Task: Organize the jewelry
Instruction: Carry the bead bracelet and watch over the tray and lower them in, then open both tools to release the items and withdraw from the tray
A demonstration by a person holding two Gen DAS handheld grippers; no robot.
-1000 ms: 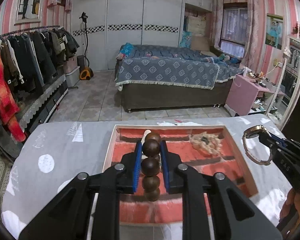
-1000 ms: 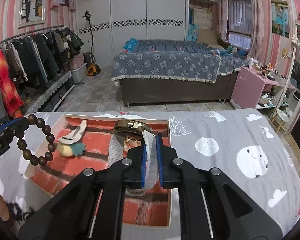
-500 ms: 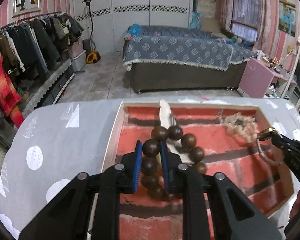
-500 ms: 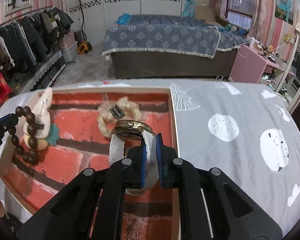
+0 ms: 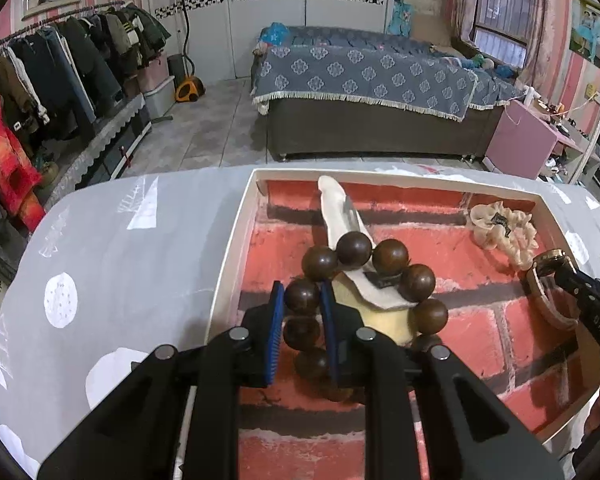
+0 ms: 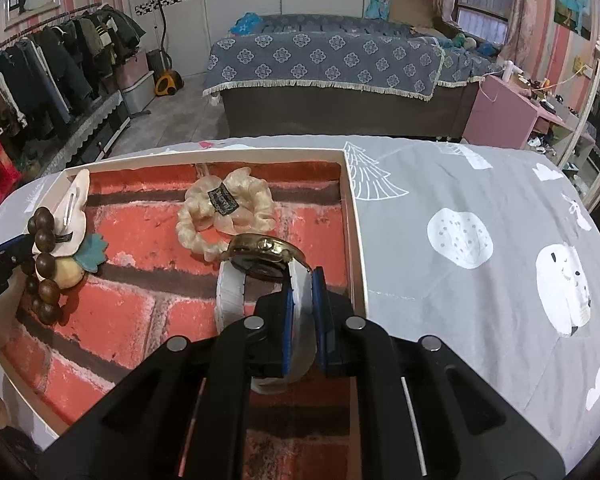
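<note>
Brown wooden bead bracelet [image 5: 364, 280] is clamped between the closed fingers of the left gripper [image 5: 302, 304], low over the left part of the tray [image 5: 230, 264], its loop draped across a cream hair clip [image 5: 342, 220] with a yellow ornament. White-strapped watch [image 6: 260, 268] is pinched by its strap in the closed right gripper [image 6: 302, 300], just inside the tray's right wall. Cream scrunchie [image 6: 224, 212] lies beside the watch toward the far wall. Bare brick-print floor shows between the two grippers and along the near side. Grey patterned cloth [image 6: 480, 240] lies open to the right of the tray.
</note>
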